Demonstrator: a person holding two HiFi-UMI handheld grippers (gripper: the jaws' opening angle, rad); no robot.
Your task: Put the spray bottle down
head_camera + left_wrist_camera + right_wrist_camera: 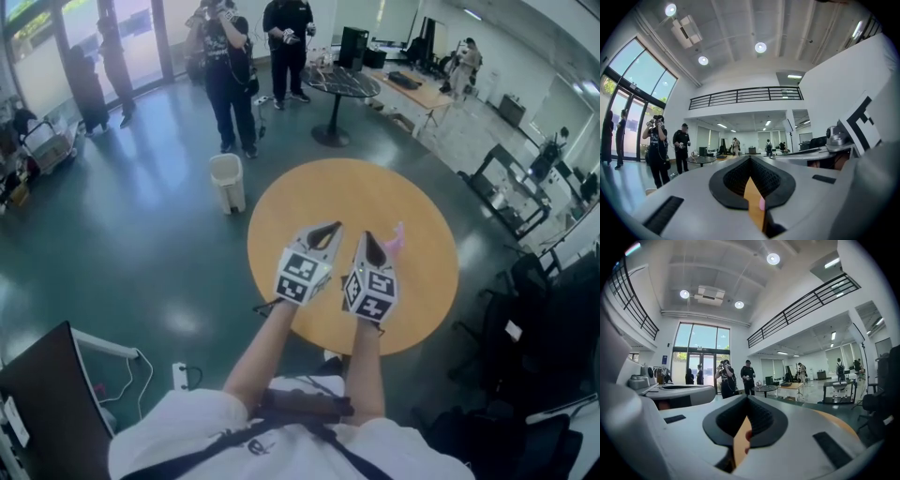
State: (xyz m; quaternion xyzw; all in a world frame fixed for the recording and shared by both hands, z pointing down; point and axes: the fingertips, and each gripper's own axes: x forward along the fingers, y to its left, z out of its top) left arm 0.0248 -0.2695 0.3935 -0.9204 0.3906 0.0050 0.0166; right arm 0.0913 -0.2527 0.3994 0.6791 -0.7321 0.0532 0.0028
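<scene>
Spray bottle (396, 239) on table (375, 187) plain only in head view, left tool (332, 227), right tool (367, 237) pressed together

1. This is a large open-plan office or lab hall. A glossy green floor (141, 216) spreads wide under a high ceiling set with round ceiling lights (761, 47).
2. A mezzanine railing (745, 95) runs along an upper level, and tall glass doors (703, 345) let in daylight.
3. The furniture is for work: a round wooden table (375, 187), a dark round table (339, 82), desks (422, 91) with equipment, black office chairs (525, 281) and a waste bin (227, 182).
4. Several people (230, 66) stand about, some holding devices.
</scene>
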